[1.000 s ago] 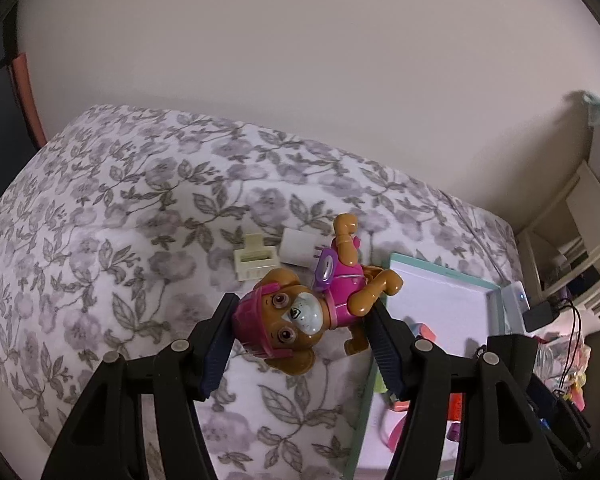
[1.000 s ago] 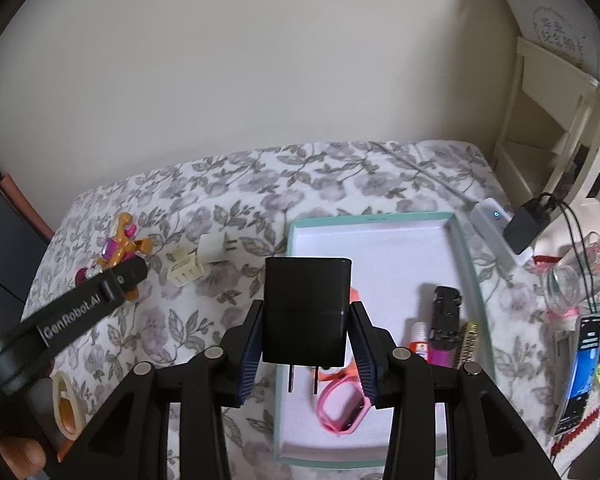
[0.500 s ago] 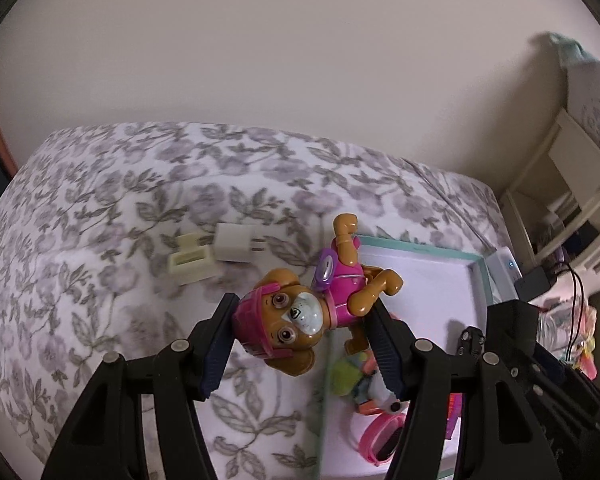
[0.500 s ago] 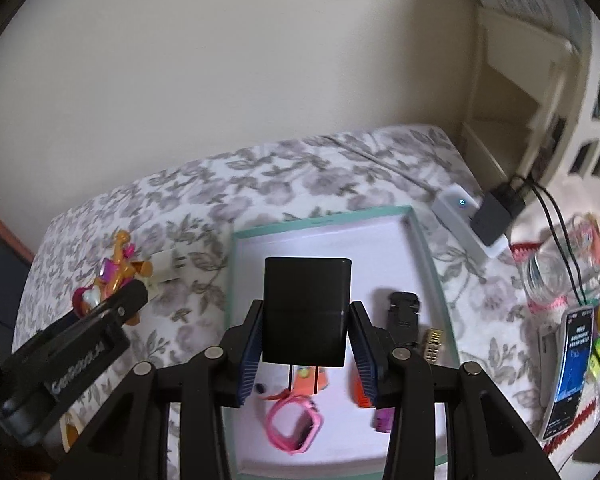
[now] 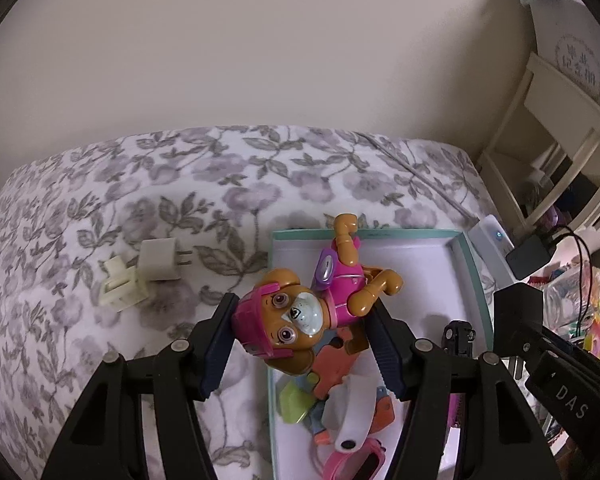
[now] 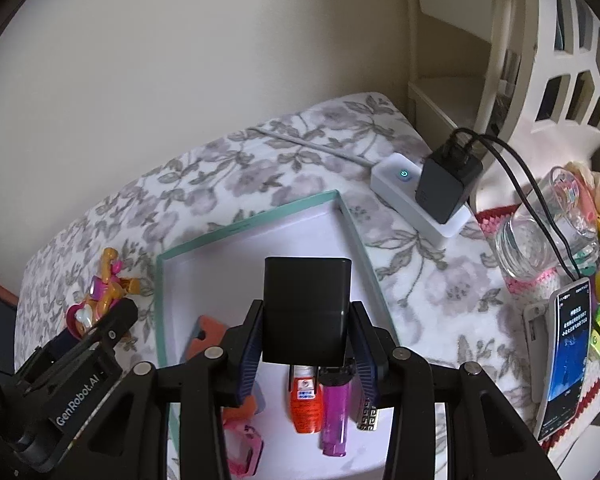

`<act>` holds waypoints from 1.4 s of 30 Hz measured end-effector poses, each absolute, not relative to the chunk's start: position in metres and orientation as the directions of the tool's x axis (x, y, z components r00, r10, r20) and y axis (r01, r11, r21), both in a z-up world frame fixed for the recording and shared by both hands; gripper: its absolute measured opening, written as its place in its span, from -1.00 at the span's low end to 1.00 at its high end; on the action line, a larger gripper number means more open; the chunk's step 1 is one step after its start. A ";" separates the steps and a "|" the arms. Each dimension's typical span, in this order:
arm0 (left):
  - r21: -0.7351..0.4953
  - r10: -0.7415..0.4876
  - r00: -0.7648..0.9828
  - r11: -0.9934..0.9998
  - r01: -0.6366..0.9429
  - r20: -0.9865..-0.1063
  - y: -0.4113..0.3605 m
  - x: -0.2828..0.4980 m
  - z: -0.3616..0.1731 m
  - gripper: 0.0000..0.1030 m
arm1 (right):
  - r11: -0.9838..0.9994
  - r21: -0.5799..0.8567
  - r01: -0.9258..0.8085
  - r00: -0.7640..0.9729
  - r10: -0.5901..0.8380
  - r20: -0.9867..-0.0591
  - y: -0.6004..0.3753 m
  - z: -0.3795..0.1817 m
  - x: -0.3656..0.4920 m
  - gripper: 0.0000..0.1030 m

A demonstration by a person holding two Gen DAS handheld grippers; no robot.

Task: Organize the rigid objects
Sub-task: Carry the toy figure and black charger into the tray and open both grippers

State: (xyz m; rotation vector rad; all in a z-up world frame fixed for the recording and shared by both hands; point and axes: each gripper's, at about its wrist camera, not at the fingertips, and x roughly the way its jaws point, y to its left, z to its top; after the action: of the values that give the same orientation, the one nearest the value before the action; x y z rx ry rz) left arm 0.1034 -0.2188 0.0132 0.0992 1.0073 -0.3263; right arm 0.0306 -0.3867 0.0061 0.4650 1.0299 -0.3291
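My left gripper (image 5: 304, 340) is shut on a pink and brown toy dog figure (image 5: 300, 316), held above the left edge of a teal-rimmed white tray (image 5: 472, 280). My right gripper (image 6: 306, 346) is shut on a black charger block (image 6: 306, 312) and holds it over the tray (image 6: 162, 304). In the tray lie an orange lighter (image 6: 306, 400), a purple lighter (image 6: 334, 416), a pink watch (image 6: 244, 452) and other small items. The left gripper with the dog (image 6: 100, 300) shows at the left of the right wrist view.
A white plug adapter (image 5: 160, 260) and a cream clip (image 5: 120, 284) lie on the floral cloth left of the tray. A white power strip (image 6: 416, 196) with a black charger, a glass jar (image 6: 540, 232) and a phone (image 6: 568, 364) sit to the right.
Both grippers have moved right, keeping their objects. The toy dog is now over the tray's left edge and the black charger is further over the tray.
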 end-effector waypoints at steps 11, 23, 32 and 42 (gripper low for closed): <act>-0.046 -0.203 0.437 0.938 0.344 -0.876 -0.236 0.107 -0.021 0.25 | 0.862 0.179 0.475 0.408 -0.035 -0.912 -0.387 -0.026 0.041 -0.15; -0.066 -0.217 0.401 0.932 0.358 -0.890 -0.242 0.101 -0.032 0.25 | 0.872 0.160 0.463 0.360 -0.020 -0.933 -0.381 -0.044 0.045 -0.15; -0.086 -0.224 0.371 0.931 0.354 -0.901 -0.241 0.102 -0.038 0.25 | 0.874 0.142 0.465 0.330 -0.022 -0.944 -0.381 -0.051 0.045 -0.14; -0.124 -0.242 0.347 0.936 0.330 -0.906 -0.238 0.103 -0.034 0.27 | 0.879 0.113 0.464 0.318 -0.046 -0.947 -0.382 -0.049 0.046 0.03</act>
State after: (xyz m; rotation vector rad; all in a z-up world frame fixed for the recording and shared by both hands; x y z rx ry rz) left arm 0.1034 -0.2378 -0.0341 0.0858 1.1590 -0.3717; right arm 0.0459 -0.3820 -0.0492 0.4005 1.2084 -0.3473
